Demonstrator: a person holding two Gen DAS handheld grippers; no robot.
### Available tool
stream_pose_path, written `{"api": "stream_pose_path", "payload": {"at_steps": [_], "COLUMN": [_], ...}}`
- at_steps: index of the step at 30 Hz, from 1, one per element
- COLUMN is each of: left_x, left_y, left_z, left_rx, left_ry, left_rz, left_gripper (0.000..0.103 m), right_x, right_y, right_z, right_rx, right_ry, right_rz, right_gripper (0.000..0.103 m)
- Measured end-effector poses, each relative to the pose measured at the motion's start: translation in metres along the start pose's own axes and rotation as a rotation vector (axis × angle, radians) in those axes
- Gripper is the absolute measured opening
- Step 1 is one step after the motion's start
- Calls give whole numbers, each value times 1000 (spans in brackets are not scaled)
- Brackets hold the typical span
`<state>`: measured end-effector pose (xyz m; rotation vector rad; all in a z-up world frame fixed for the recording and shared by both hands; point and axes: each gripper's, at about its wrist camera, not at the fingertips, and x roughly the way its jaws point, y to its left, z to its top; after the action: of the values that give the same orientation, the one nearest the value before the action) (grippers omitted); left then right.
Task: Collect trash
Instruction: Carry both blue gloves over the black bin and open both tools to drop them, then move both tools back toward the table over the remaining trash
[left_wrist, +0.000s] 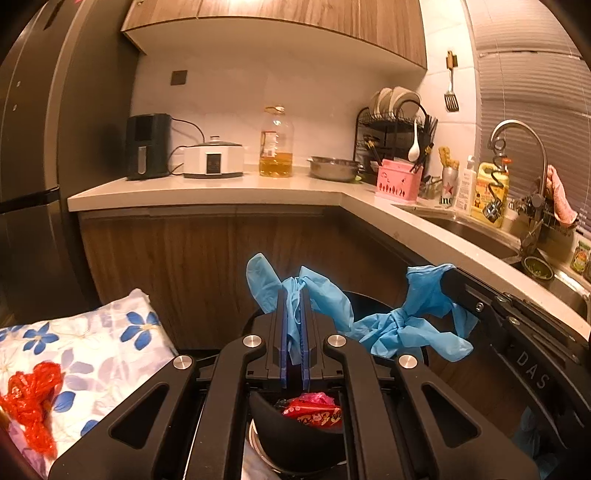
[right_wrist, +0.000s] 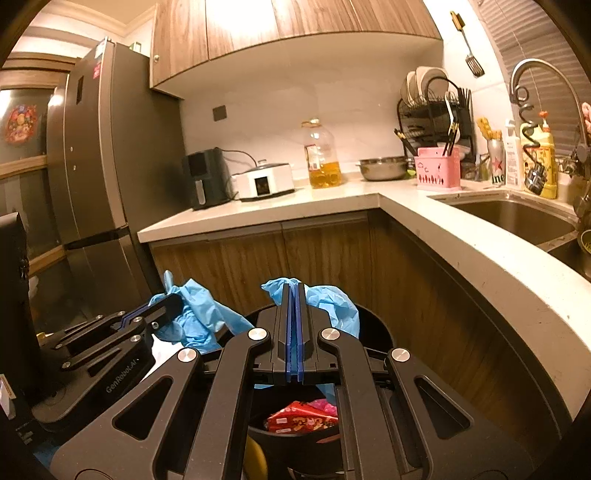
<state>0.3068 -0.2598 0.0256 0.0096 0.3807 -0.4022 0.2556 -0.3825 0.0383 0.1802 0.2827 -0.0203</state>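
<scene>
The left gripper (left_wrist: 294, 295) is clenched on one blue glove (left_wrist: 306, 299) and the right gripper (right_wrist: 294, 291) on another blue glove (right_wrist: 328, 301), both held above the black trash bin (right_wrist: 373, 332), where red wrappers (right_wrist: 303, 415) lie at six o'clock below the fingertips.

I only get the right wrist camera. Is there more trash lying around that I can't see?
Observer: Yes. A crumpled red plastic bag lies on a flowery cloth, off to the left of the left gripper.
Operator: Is that gripper really pinching its glove? I only see it from the side.
Observer: Yes. Its own camera shows the blue glove squeezed between its two pads, with loose ends flopping out on both sides.
</scene>
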Motion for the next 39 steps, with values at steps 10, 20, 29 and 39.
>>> {"api": "stream_pose_path", "payload": {"at_steps": [10,20,29,39], "left_x": [25,31,24,-15], "left_y": [-2,0,7,32], "left_z": [-8,-13,-20,-39], "left_rx": [1,15,9,-9], "left_ry": [39,53,52,44], "left_rz": [-9,-6,26,151], "left_gripper": [14,50,73,92], "right_x": [24,31,23,3], "right_y": [-10,-19,-22,-10], "right_z": [-5,-10,-17,-37], "right_rx": [13,41,56,36], "right_ry": [52,76,87,120], "right_rz": [0,-28,-59,-95], "right_gripper": [3,37,56,84]}}
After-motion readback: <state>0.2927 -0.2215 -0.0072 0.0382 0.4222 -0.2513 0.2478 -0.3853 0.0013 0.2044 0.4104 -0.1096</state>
